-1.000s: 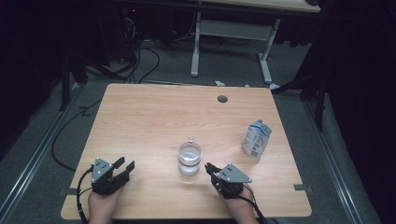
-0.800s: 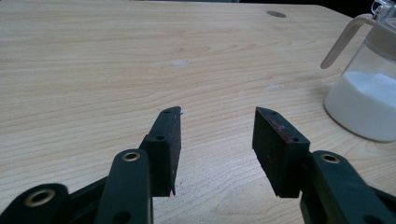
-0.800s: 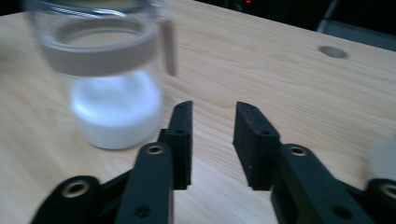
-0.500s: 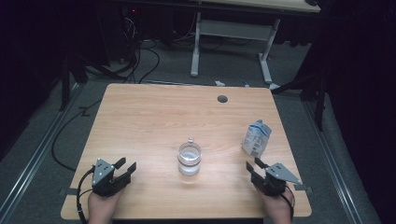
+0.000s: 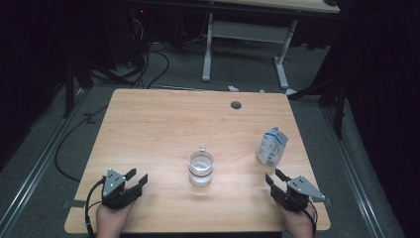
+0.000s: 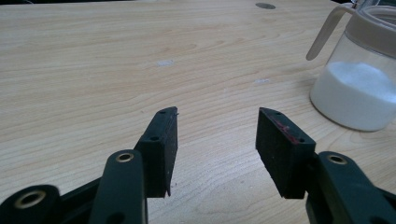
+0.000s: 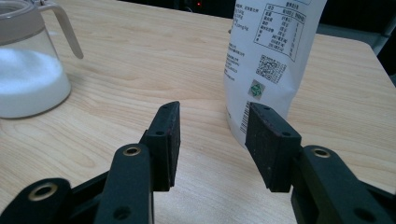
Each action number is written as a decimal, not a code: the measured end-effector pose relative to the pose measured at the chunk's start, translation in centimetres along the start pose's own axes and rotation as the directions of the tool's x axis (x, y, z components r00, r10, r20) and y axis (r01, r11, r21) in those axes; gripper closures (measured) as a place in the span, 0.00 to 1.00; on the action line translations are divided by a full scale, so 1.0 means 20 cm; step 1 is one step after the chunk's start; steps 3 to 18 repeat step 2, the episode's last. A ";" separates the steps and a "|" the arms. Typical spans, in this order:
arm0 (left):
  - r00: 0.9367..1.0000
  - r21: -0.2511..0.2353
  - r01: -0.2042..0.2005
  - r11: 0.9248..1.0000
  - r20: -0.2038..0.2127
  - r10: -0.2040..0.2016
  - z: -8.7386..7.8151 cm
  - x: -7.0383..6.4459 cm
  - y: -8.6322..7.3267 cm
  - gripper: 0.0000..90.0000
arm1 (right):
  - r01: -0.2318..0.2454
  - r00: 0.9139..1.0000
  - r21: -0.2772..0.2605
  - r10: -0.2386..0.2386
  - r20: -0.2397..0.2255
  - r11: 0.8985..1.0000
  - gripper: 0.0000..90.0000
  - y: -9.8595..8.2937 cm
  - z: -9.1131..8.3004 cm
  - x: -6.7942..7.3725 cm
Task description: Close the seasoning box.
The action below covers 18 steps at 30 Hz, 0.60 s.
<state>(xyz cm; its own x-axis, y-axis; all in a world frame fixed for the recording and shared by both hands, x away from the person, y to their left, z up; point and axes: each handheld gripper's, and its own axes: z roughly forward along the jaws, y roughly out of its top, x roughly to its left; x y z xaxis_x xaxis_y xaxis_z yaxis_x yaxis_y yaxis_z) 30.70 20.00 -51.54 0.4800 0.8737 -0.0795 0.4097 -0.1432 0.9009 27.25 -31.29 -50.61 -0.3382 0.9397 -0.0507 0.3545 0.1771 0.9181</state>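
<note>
Since a second ago, my right gripper (image 5: 275, 182) has swung from beside the jar (image 5: 201, 168) to the table's (image 5: 163, 124) right edge, near the pouch (image 5: 272, 147). My left gripper (image 6: 217, 128) gapes empty, jar ahead-right. My right gripper's jaws stand apart before the pouch (image 7: 271, 60).
</note>
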 end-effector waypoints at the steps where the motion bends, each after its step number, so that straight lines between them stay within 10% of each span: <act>1: 1.000 0.001 0.000 1.000 0.006 0.000 0.00 0.00 0.00 0.54 | 0.002 1.000 0.000 -0.002 0.001 1.000 0.61 0.00 0.00 0.00; 18: 1.000 0.001 0.000 1.000 0.006 0.000 0.00 0.00 0.00 0.54 | 0.001 1.000 0.001 -0.001 -0.003 1.000 0.61 0.00 0.00 0.00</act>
